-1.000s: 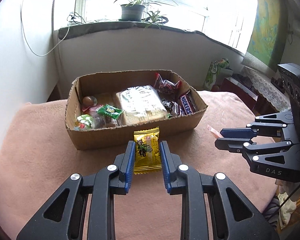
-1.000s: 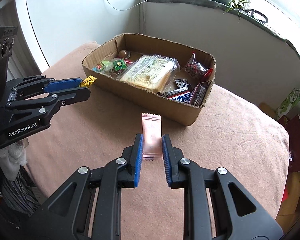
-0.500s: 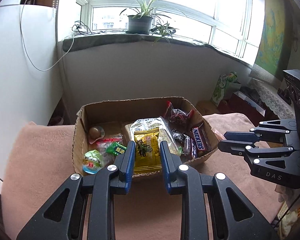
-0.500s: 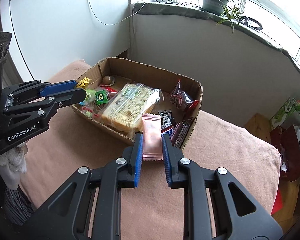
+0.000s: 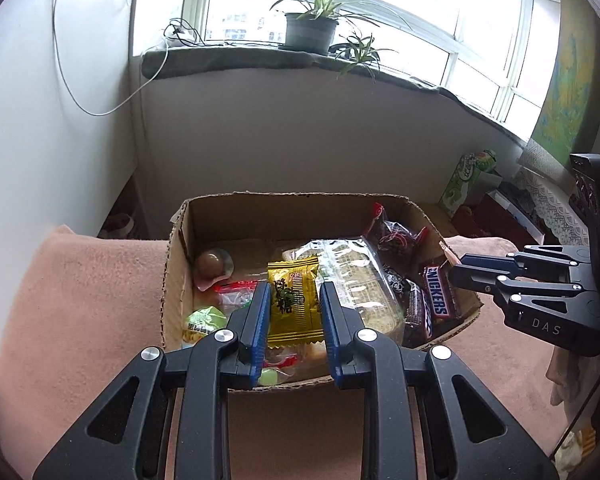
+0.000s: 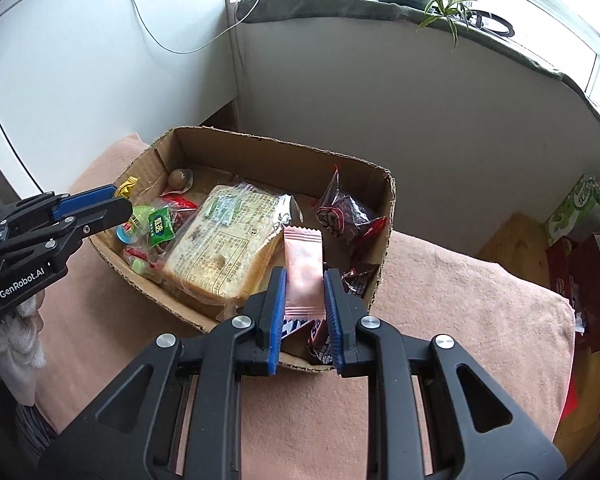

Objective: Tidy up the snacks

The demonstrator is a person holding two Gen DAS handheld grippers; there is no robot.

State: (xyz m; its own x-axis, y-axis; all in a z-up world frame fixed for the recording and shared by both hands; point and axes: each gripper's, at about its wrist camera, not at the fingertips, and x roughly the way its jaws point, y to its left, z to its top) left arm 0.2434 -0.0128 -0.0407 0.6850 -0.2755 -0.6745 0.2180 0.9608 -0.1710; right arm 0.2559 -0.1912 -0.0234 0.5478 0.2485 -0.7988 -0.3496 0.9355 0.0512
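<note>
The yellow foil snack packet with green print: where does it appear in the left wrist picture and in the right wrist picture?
Left wrist view: the yellow foil snack packet sits centre, clamped in the left tongs, above the brown cardboard box.
Right wrist view: only its crinkled end shows at far left, past the left tongs' tip, by the box's left wall.
Shared landmark: the clear-wrapped bread loaf.

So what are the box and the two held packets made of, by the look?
Box: plain brown corrugated cardboard, matte, with ragged torn rims. Yellow packet: glossy metallic-looking film, probably foil-laminate, with crimped ends. Pink packet: smooth film, duller sheen, serrated end seals.
</note>
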